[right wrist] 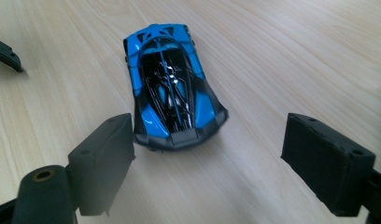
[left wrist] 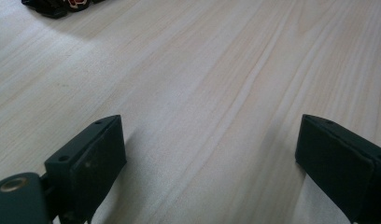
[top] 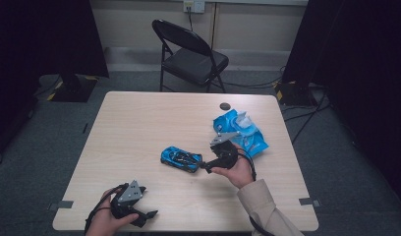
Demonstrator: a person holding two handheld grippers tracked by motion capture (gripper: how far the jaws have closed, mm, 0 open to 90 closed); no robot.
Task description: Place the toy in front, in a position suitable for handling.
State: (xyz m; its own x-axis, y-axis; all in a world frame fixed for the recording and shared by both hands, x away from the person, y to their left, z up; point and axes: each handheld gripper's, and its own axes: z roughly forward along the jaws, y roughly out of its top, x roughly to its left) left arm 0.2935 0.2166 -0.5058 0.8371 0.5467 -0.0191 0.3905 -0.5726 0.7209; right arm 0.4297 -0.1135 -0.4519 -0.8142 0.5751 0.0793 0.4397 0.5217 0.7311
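A blue and black toy car [top: 180, 159] lies on the wooden table [top: 139, 128] near its middle. My right gripper [top: 204, 166] sits just right of the car, its jaws wide apart and aimed at the car's near end. In the right gripper view the car [right wrist: 172, 88] lies straight ahead, just beyond my right gripper [right wrist: 207, 154], with nothing between the jaws. My left gripper [top: 148, 216] rests near the table's front left edge, held by a hand. In the left gripper view my left gripper [left wrist: 209, 158] stands open over bare wood.
A crumpled blue plastic package [top: 240, 130] lies behind the right hand. A small dark disc [top: 224, 106] sits near the table's far edge. A black folding chair [top: 188, 54] stands beyond the table. Cables [top: 267, 84] run over the floor at the right.
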